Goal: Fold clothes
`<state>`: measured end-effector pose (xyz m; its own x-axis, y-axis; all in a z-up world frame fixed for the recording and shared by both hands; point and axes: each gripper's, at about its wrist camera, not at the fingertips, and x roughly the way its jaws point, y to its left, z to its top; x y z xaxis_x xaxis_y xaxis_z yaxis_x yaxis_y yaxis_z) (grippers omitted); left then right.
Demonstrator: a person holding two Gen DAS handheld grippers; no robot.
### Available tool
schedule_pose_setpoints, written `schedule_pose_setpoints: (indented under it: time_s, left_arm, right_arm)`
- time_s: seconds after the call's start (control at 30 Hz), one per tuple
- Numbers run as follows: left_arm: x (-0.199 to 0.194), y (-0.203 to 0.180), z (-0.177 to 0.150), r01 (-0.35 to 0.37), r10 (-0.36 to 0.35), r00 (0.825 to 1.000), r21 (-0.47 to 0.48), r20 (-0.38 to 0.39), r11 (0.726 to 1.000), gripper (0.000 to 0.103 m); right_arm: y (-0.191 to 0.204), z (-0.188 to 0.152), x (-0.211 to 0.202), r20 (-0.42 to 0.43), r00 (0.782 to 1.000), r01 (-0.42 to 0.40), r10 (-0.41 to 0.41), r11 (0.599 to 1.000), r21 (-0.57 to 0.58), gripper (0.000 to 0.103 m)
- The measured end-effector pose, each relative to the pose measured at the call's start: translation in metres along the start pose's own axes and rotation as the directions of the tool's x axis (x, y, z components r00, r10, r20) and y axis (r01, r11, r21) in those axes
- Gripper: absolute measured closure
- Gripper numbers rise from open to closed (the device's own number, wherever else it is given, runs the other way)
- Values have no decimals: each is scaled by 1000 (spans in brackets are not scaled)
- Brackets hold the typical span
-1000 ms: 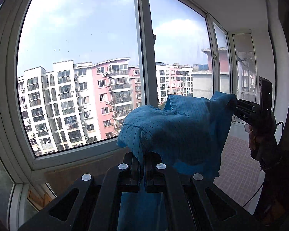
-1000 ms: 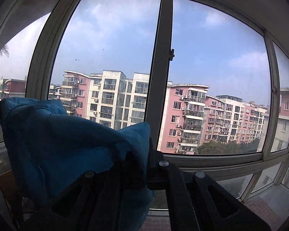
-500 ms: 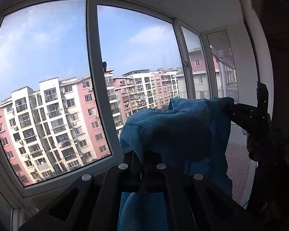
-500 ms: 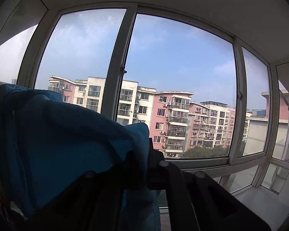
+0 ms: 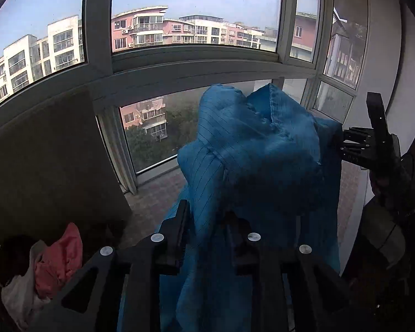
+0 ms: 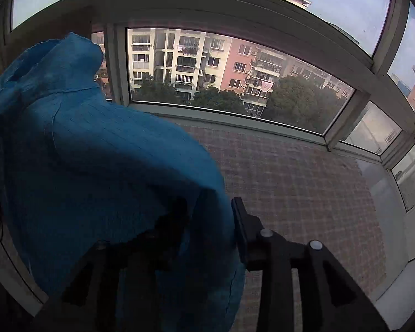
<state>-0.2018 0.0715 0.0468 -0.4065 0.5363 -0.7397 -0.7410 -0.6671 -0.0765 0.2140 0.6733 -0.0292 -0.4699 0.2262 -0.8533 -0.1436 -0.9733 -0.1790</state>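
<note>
A blue pinstriped garment [image 5: 257, 152] hangs in the air between my two grippers, bunched and billowing. My left gripper [image 5: 207, 218] has its jaws opening, with a fold of the cloth loose between the parted fingers. In the right wrist view the same blue garment [image 6: 96, 152] fills the left half. The right gripper [image 6: 207, 215] also has its jaws opening, and cloth drapes through the gap and over its left finger. In the left wrist view the right gripper [image 5: 343, 144] sits at the garment's far corner, its fingertips hidden by cloth.
A pile of pink and white clothes [image 5: 58, 257] lies at the lower left, in front of a dark brown panel [image 5: 41, 166]. Curved window frames [image 6: 235, 13] wrap around a tiled floor [image 6: 290, 179]. A person's hand [image 5: 387, 182] holds the right gripper.
Both views have swung down from sky and buildings to the window sill and floor. Both grippers, earlier shut on the garment, now have their fingers apart. The garment billows upward.
</note>
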Motion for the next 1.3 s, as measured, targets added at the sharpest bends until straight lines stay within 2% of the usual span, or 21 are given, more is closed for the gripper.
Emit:
schedule_pose_setpoints:
  time_s: [0.07, 0.17, 0.23, 0.3, 0.37, 0.43, 0.57, 0.67, 0.73, 0.77, 0.8, 0.83, 0.87, 0.97, 1.07, 1.17, 1.2, 1.27, 1.3]
  left_arm:
    - [62, 3, -55, -35, 29, 991, -45, -133, 998, 77]
    - [110, 23, -126, -71, 35, 969, -142, -246, 987, 79]
    - [118, 33, -162, -77, 14, 956, -207, -292, 975, 79]
    - [116, 39, -188, -87, 7, 952, -250, -306, 964, 78]
    - [108, 32, -204, -98, 13, 951, -262, -309, 960, 72]
    - [101, 34, -217, -123, 36, 947, -257, -320, 959, 62]
    - [113, 43, -227, -125, 19, 936, -282, -351, 951, 61]
    - [131, 41, -220, -91, -20, 936, -297, -352, 951, 61]
    - [145, 38, -215, -67, -40, 935, -285, -354, 956, 61]
    - [155, 36, -214, -64, -44, 930, -278, -364, 958, 65]
    - [163, 34, -213, -54, -59, 925, -283, -375, 958, 74]
    - [170, 32, -213, -39, -79, 921, -292, -382, 956, 99]
    - [173, 29, -212, -20, -99, 921, -299, -377, 954, 101]
    - [165, 15, -206, 20, -119, 934, -284, -338, 959, 101]
    - [138, 5, -196, 62, -138, 949, -263, -283, 963, 101]
    - [110, 8, -187, 87, -149, 959, -251, -242, 964, 101]
    - [102, 10, -185, 89, -152, 960, -259, -234, 962, 101]
    - [86, 8, -180, 146, -211, 956, -291, -205, 945, 101]
    - [80, 0, -177, 177, -238, 951, -281, -199, 943, 101]
  right_arm:
    - [-6, -42, 49, -97, 995, -8, 7, 1000, -12, 70]
    - [-33, -90, 77, -153, 986, -54, 62, 997, 55, 70]
    - [-51, -113, 80, -164, 982, -73, 92, 991, 114, 70]
    - [-54, -134, 79, -167, 980, -87, 112, 985, 150, 67]
    - [-54, -149, 77, -176, 976, -102, 130, 982, 156, 60]
    - [-49, -157, 79, -192, 972, -107, 135, 983, 148, 56]
    - [-42, -160, 97, -217, 964, -123, 153, 981, 148, 55]
    - [-36, -158, 111, -254, 952, -131, 171, 977, 168, 54]
    - [-30, -158, 116, -265, 953, -113, 147, 984, 139, 55]
    - [-30, -158, 116, -254, 955, -119, 151, 984, 135, 55]
    - [-30, -158, 113, -236, 958, -133, 163, 981, 138, 65]
    - [-32, -159, 110, -219, 959, -148, 178, 978, 147, 91]
    - [-37, -159, 105, -199, 962, -157, 189, 973, 168, 100]
    - [-61, -159, 83, -121, 975, -156, 188, 960, 234, 100]
    - [-96, -155, 57, -66, 994, -63, 85, 956, 285, 100]
    - [-135, -152, 36, -47, 998, 50, -36, 938, 343, 100]
    - [-145, -151, 31, -50, 994, 111, -100, 933, 343, 100]
    - [-163, -150, 21, -55, 972, 232, -227, 910, 344, 100]
    - [-173, -150, 19, -64, 966, 257, -251, 896, 362, 100]
